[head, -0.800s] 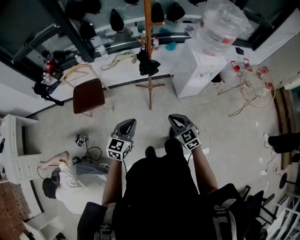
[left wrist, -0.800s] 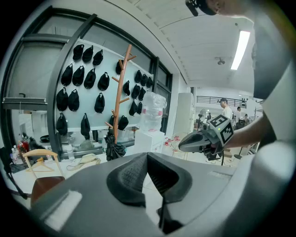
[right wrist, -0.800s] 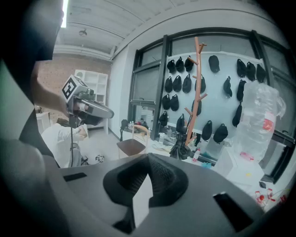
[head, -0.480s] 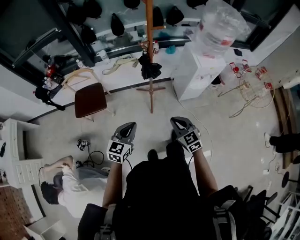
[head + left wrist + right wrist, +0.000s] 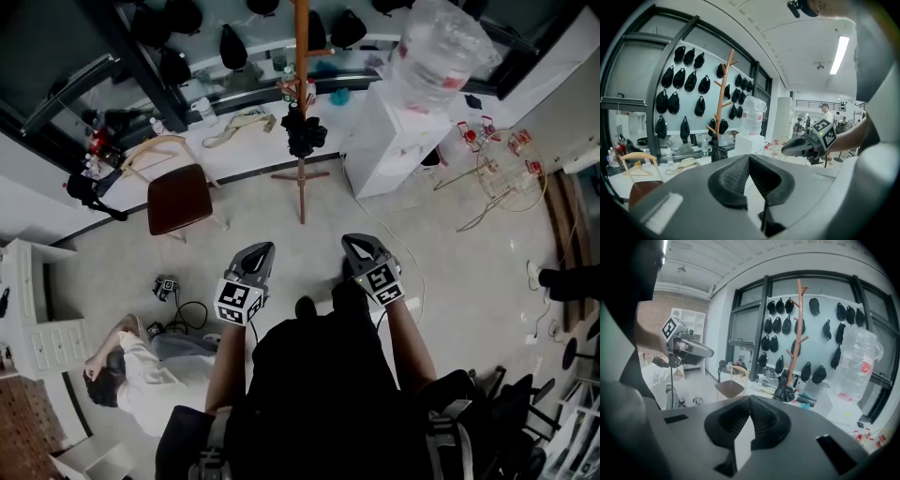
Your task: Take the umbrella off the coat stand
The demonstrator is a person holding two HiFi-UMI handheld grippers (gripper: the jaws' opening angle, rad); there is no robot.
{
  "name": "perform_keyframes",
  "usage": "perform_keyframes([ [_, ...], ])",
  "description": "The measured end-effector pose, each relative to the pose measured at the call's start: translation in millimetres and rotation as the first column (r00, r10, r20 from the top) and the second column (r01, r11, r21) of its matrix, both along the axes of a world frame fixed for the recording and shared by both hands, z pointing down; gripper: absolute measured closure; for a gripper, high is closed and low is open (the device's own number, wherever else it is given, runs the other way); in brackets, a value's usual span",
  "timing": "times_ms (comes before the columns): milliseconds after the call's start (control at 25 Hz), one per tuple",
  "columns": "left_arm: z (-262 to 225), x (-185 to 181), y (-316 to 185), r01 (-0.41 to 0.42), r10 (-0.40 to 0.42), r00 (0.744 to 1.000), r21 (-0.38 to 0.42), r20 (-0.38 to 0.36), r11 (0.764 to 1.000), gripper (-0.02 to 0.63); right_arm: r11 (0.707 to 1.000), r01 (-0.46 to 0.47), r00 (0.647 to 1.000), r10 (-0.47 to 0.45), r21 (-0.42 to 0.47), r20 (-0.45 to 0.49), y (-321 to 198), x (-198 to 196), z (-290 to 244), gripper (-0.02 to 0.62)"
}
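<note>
A folded black umbrella (image 5: 302, 133) hangs on the wooden coat stand (image 5: 300, 56) at the top middle of the head view. The same umbrella (image 5: 716, 151) shows on the stand (image 5: 723, 98) in the left gripper view, and the umbrella (image 5: 783, 391) hangs low on the stand (image 5: 797, 329) in the right gripper view. My left gripper (image 5: 256, 251) and right gripper (image 5: 357, 244) are both shut with nothing in them, side by side in front of my body, well short of the stand. In each gripper view the other gripper shows off to the side.
A white water dispenser (image 5: 394, 131) with a big clear bottle (image 5: 439, 42) stands right of the stand. A brown chair (image 5: 178, 192) is to its left. A person (image 5: 141, 361) crouches on the floor at lower left. A wire rack (image 5: 511, 169) is at right.
The view has shifted slightly; the stand and umbrella sit a little nearer. Both grippers stay shut and hold about the same place before me.
</note>
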State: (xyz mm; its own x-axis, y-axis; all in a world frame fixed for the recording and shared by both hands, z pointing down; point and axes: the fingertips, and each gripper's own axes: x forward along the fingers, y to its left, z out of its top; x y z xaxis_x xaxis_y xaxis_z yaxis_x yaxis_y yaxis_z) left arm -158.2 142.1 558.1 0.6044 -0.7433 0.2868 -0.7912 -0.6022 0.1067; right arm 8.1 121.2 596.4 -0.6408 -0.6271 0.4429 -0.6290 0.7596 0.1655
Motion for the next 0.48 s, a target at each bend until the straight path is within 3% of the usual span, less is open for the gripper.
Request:
perform_keyframes([
  [160, -2.7, 4.1, 1.5, -0.015, 0.015, 0.999, 0.002, -0.042, 1.000, 0.601, 1.000, 0.003, 0.999, -0.002, 0.021, -0.051, -0.9, -1.6, 2.7, 0.585],
  [480, -3.4, 4.8, 3.1, -0.038, 0.038, 0.998, 0.003, -0.056, 0.999, 0.549, 1.000, 0.008, 0.999, -0.007, 0.029, -0.032, -2.7, -4.7, -1.9, 0.512],
])
